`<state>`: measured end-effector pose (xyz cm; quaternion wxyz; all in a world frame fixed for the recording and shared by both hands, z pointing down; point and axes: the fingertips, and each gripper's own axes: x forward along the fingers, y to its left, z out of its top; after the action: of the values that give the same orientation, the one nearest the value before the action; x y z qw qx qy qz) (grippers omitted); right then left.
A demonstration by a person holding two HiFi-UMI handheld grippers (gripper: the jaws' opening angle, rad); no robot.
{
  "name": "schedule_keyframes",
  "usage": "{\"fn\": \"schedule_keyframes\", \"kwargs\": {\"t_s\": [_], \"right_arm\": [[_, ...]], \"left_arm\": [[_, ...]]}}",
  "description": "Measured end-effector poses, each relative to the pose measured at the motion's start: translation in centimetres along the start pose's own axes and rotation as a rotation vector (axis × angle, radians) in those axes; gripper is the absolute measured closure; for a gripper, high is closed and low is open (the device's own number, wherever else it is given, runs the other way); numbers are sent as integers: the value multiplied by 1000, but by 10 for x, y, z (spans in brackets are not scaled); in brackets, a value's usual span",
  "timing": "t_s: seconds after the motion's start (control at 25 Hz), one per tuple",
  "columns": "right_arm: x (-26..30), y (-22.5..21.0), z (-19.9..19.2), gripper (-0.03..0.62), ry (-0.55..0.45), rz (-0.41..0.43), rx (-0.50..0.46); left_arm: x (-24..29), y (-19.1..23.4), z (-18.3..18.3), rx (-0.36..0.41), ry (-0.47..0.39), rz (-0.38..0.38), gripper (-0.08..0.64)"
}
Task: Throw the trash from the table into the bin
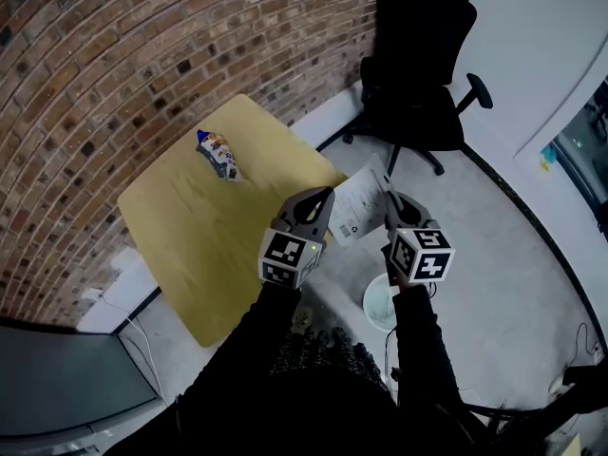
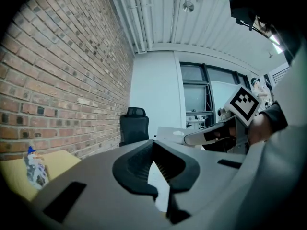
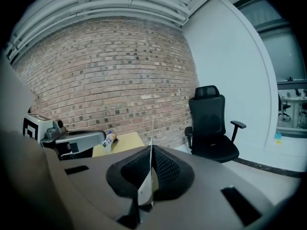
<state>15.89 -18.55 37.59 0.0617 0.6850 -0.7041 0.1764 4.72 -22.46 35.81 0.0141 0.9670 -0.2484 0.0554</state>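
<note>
The right gripper (image 1: 388,199) has its jaws closed tight on a white printed sheet of paper (image 1: 356,209), pinching it at the sheet's right edge; in the right gripper view the paper stands edge-on, straight up between the two black pads. It is held in the air past the near corner of the yellow table (image 1: 190,245), above the grey floor. The left gripper (image 1: 326,196) is just beside it, over the table's edge, its tip close to the paper's left side. Its jaws are drawn together with the tips meeting, and nothing shows gripped between them, only a pale sliver in the gap below the tips. A blue and white snack wrapper (image 1: 218,154) lies on the table towards the far side, near the brick wall (image 1: 85,74), well apart from both grippers. A round white bin (image 1: 378,304) stands on the floor below the right gripper, partly hidden by the person's dark sleeve. A black office chair (image 1: 418,65) stands further back by the pale wall
</note>
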Motion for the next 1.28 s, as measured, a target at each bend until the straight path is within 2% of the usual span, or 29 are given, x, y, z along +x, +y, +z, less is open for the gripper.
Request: {"fn": "schedule_keyframes", "kwargs": {"t_s": [0.64, 1.0, 1.28], "right_arm": [[-90, -91, -15, 580, -34, -224, 51], [-138, -133, -38, 578, -40, -344, 105], [-170, -155, -59, 580, -17, -430, 103]], "left_arm": [[53, -102, 11, 24, -9, -207, 554], [78, -156, -6, 26, 37, -319, 554], [85, -190, -20, 29, 63, -400, 554]]}}
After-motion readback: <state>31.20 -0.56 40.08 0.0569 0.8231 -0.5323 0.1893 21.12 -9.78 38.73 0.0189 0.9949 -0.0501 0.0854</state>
